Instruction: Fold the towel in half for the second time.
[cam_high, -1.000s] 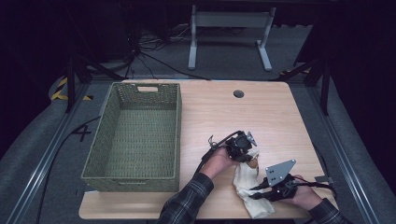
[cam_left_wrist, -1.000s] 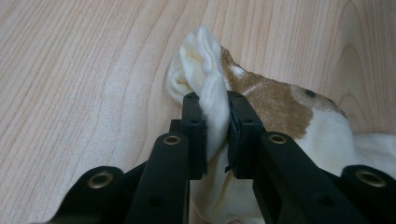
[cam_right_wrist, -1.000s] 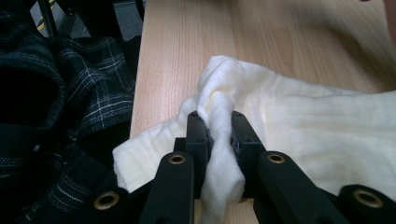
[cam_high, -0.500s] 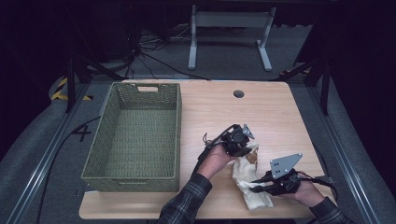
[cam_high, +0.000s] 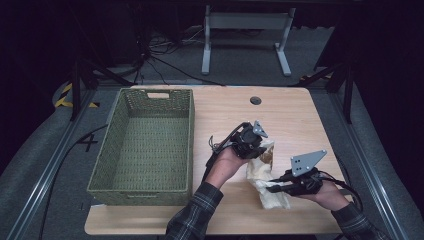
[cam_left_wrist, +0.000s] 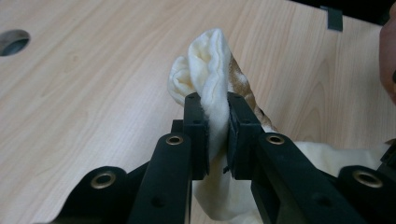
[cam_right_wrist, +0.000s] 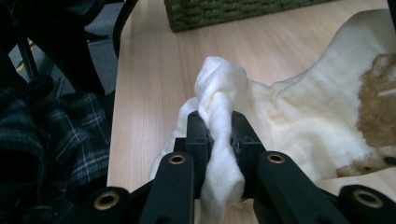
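A cream cloth (cam_high: 267, 177) with brown patches hangs low and right of centre in the high view, stretched between the two grippers above the desk (cam_high: 300, 115). The left gripper (cam_high: 257, 145) has its jaws clamped on a bunched corner of the cloth; the right gripper (cam_high: 272, 187) pinches another twisted corner. A green woven basket (cam_high: 117, 145) sits at the left of the frame. No brand, label or writing can be read on the cloth or the basket.
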